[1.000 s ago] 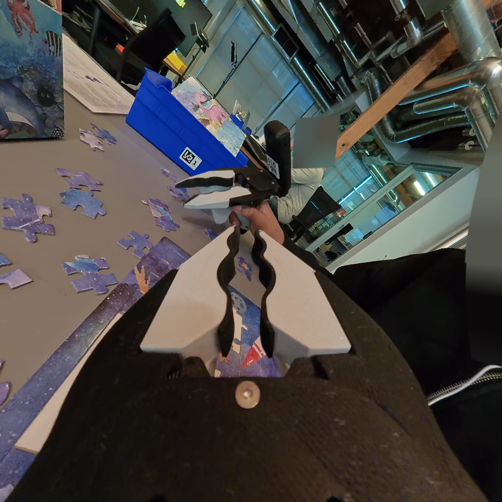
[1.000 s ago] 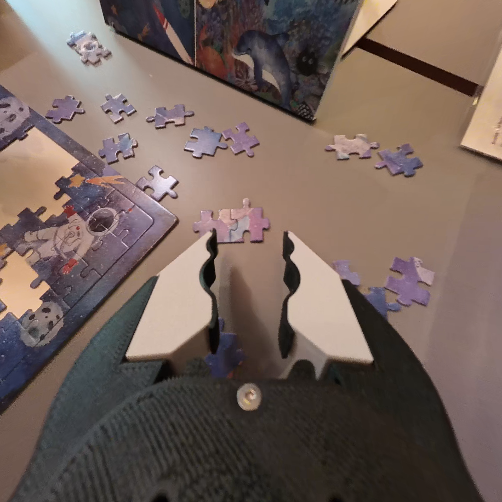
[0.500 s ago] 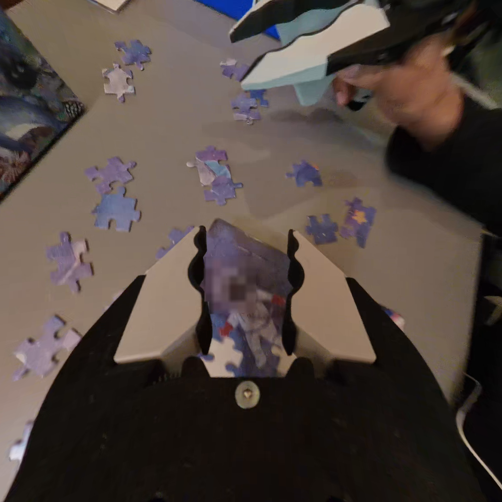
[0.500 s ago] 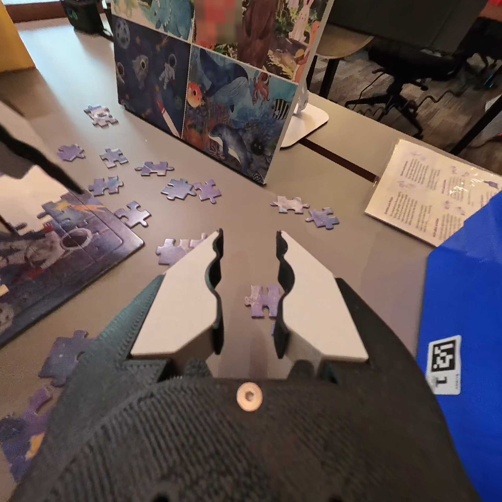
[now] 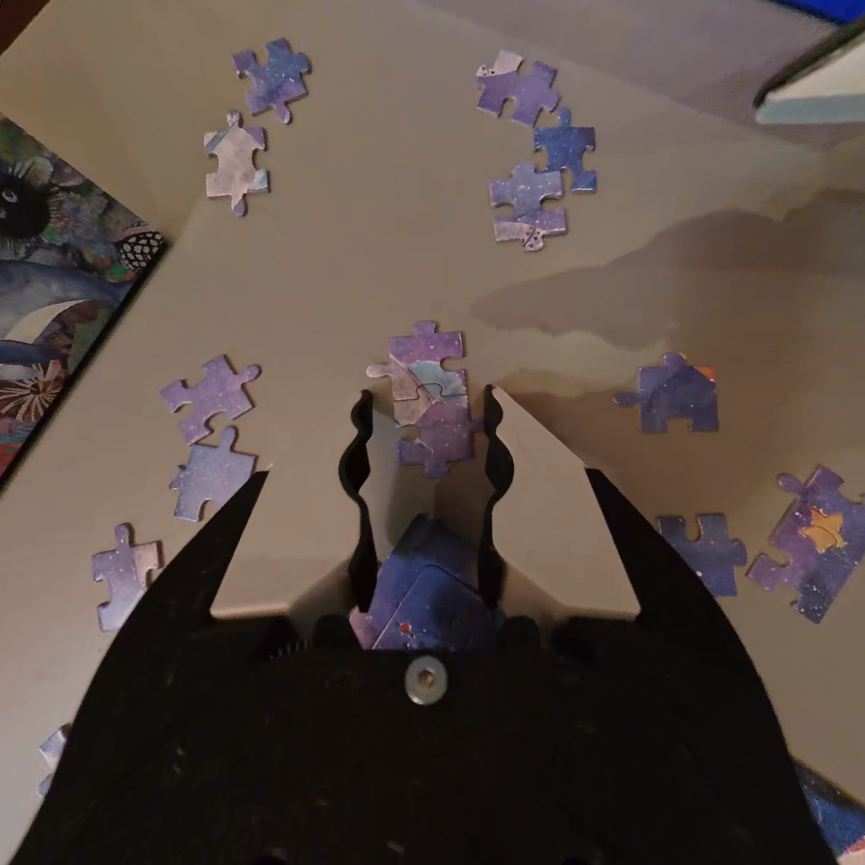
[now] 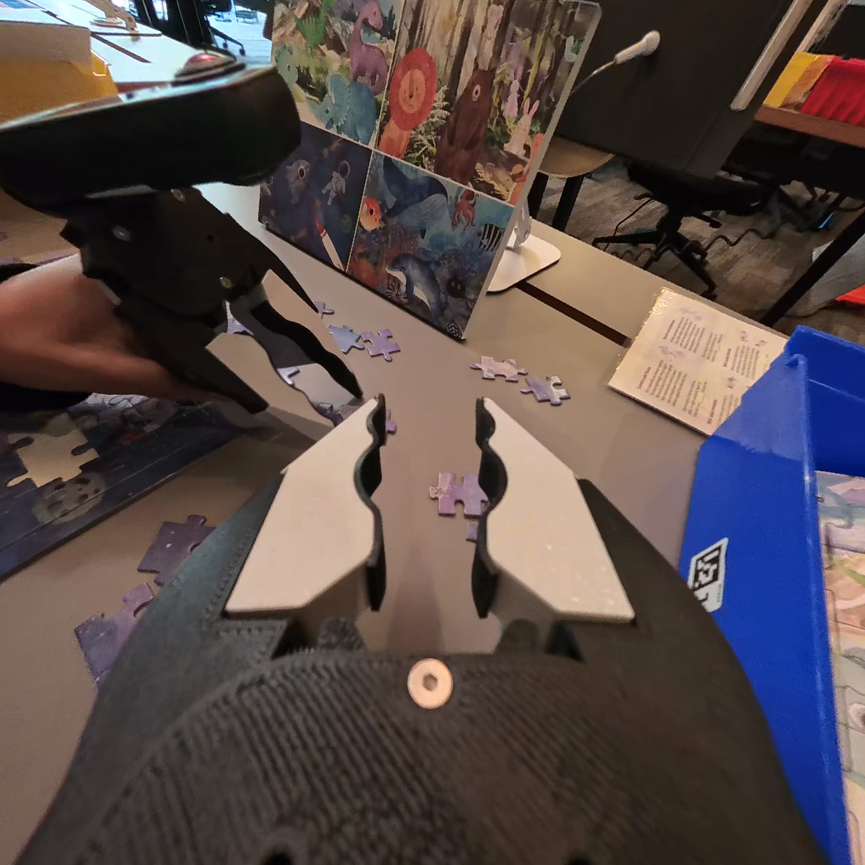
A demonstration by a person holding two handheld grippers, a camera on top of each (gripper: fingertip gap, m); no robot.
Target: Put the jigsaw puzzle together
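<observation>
Now the left tool is hovering open, holding nothing, around joined purple pieces lying on the grey surface; the right tool is hanging open and bare near a piece.

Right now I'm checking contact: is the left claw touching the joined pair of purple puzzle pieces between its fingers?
Cannot tell. In the left wrist view the left claw stands open around the joined pieces: a gap shows at the left finger, none at the right.
</observation>
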